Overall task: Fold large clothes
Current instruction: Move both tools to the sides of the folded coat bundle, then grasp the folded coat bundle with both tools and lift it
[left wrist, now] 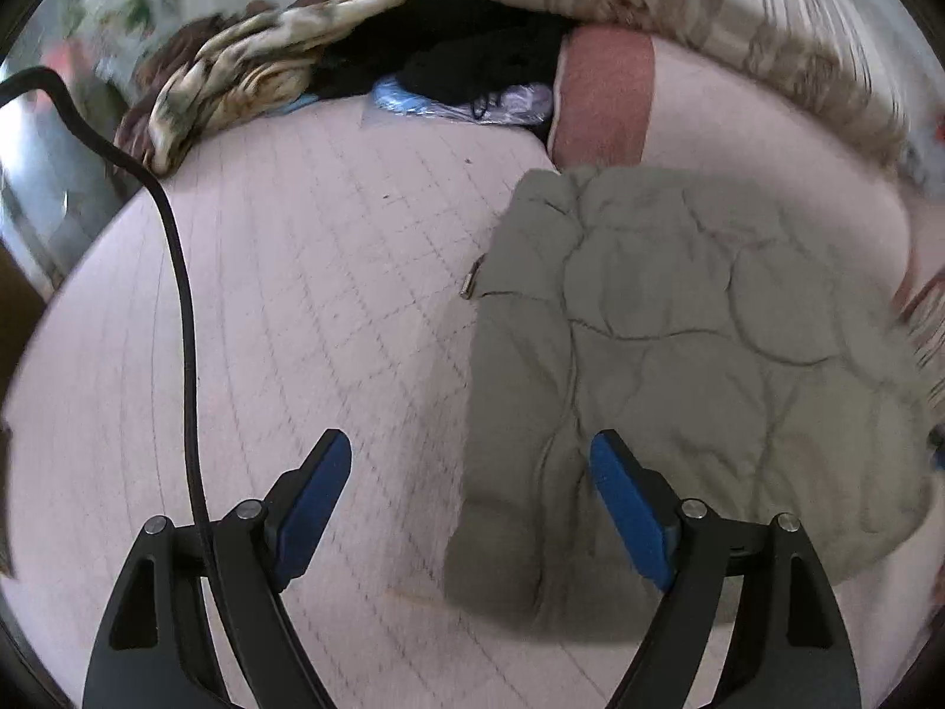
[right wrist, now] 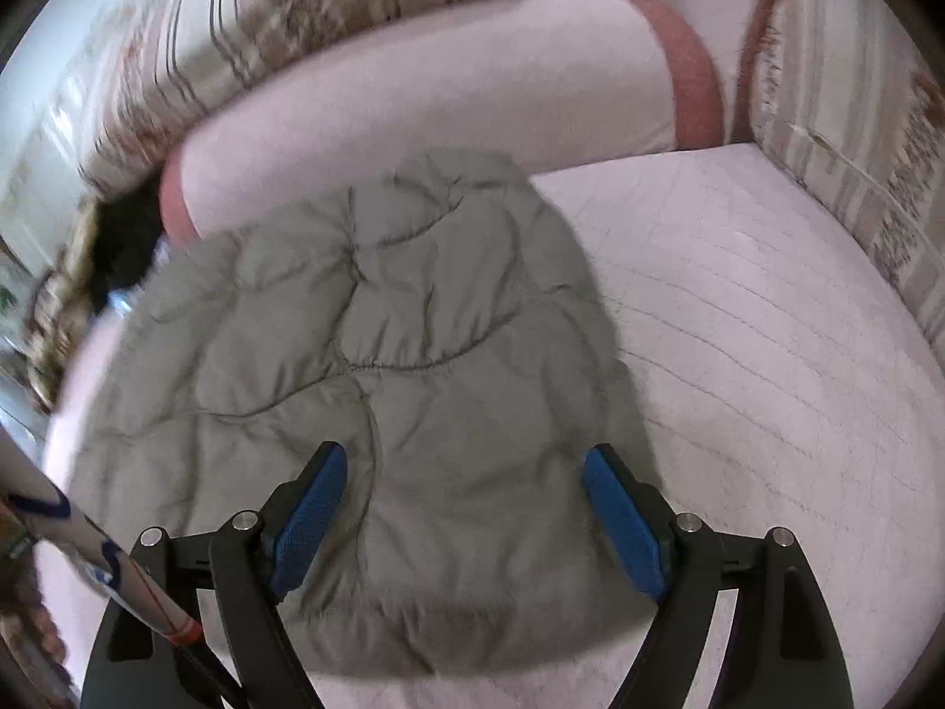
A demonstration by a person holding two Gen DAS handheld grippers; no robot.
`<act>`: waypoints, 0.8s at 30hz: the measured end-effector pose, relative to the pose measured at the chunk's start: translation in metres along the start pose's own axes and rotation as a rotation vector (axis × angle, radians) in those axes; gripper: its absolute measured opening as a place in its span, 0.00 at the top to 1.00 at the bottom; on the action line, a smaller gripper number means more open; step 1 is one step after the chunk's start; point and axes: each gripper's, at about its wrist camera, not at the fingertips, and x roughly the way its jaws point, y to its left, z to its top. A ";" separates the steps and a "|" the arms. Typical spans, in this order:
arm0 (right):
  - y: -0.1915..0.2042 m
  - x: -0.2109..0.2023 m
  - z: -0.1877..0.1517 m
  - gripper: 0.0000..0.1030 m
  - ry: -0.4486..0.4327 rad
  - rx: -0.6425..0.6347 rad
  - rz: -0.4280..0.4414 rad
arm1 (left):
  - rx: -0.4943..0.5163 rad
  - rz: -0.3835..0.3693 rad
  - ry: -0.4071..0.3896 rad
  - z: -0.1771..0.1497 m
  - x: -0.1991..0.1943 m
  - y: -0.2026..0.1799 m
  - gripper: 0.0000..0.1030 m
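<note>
A grey-green quilted jacket (left wrist: pixel 679 354) lies folded into a compact bundle on the pale pink quilted bed (left wrist: pixel 295 325). My left gripper (left wrist: pixel 469 455) hangs open above the jacket's left edge, its right blue pad over the fabric and its left pad over bare sheet. In the right wrist view the same jacket (right wrist: pixel 384 354) fills the middle. There my right gripper (right wrist: pixel 463 467) stands open above its near part, with nothing pinched between the blue pads (right wrist: pixel 313 520). A metal zipper pull (left wrist: pixel 471 283) sticks out at the jacket's left side.
A pink bolster pillow (right wrist: pixel 443 106) with a rust-red end band lies just behind the jacket. Striped floral bedding (right wrist: pixel 856 148) lines the back and right. A heap of crumpled clothes (left wrist: pixel 266 71) and black fabric (left wrist: pixel 472 47) sits at the far left. A black cable (left wrist: pixel 183 325) hangs by my left gripper.
</note>
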 end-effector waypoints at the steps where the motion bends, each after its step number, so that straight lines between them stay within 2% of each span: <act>1: -0.006 -0.007 -0.003 0.14 -0.008 0.016 0.009 | -0.033 -0.022 0.005 -0.004 -0.003 0.009 0.19; 4: -0.037 -0.019 -0.019 0.10 -0.018 0.078 0.023 | -0.110 -0.106 0.023 -0.018 -0.005 0.033 0.19; 7: -0.063 -0.014 -0.022 0.08 0.001 0.124 -0.008 | -0.154 -0.172 0.038 -0.022 0.003 0.048 0.19; 9: -0.076 -0.010 -0.015 0.07 0.015 0.166 0.002 | -0.187 -0.266 0.069 -0.016 0.017 0.055 0.19; 13: -0.099 0.022 0.008 0.06 0.095 0.288 0.144 | -0.192 -0.432 0.151 0.004 0.050 0.049 0.19; 17: -0.094 0.066 0.029 0.06 0.198 0.301 0.273 | -0.132 -0.495 0.201 0.019 0.076 0.030 0.19; 21: -0.084 0.094 0.037 0.04 0.253 0.274 0.333 | -0.114 -0.553 0.235 0.028 0.097 0.014 0.16; 24: -0.080 0.105 0.039 0.02 0.260 0.265 0.375 | -0.104 -0.599 0.252 0.034 0.110 0.005 0.13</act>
